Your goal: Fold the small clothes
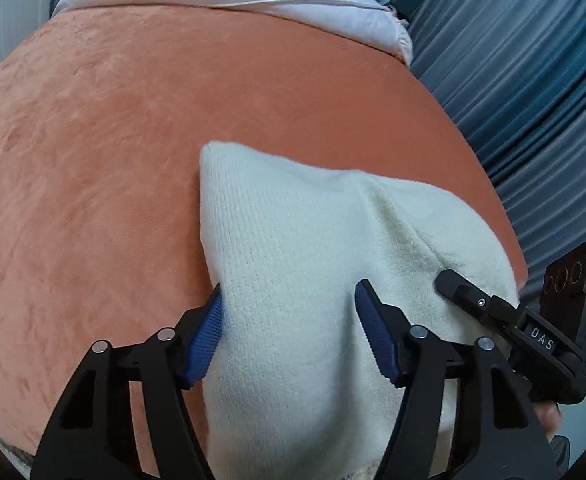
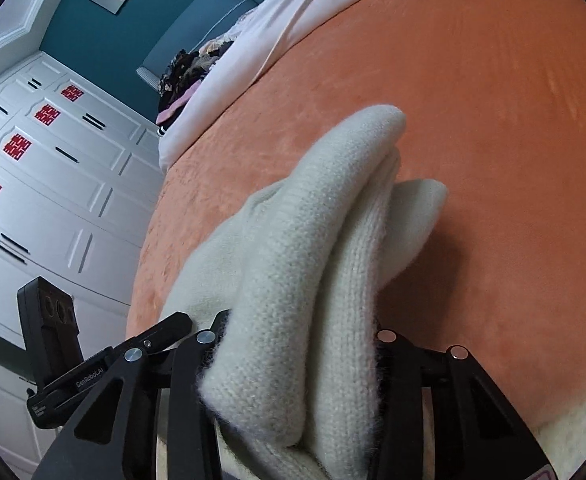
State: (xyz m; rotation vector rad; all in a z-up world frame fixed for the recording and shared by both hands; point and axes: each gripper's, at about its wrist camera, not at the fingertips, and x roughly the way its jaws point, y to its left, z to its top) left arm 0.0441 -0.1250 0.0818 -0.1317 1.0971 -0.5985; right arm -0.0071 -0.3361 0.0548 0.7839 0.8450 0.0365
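Orange plush bedspread (image 1: 113, 160) w/ cream knit garment (image 1: 293, 240): soft, light, floppy; left gripper (image 1: 289, 304) spread astride it, right gripper (image 2: 297, 344) clamps bunched folds—take hold at edge.

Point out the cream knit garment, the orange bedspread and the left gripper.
cream knit garment (image 1: 293, 240): left wrist view, flat middle of knit.
orange bedspread (image 1: 113, 140): left wrist view, bare plush surface.
left gripper (image 1: 289, 332): left wrist view, midway between blue pads.

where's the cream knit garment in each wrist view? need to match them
Left wrist: the cream knit garment fills the lower centre, lying between the open left gripper fingers.
Right wrist: it runs from bottom centre up to mid-frame, bunched in folds, clamped in the right gripper.
Shared landmark: the orange plush bed cover beneath it.
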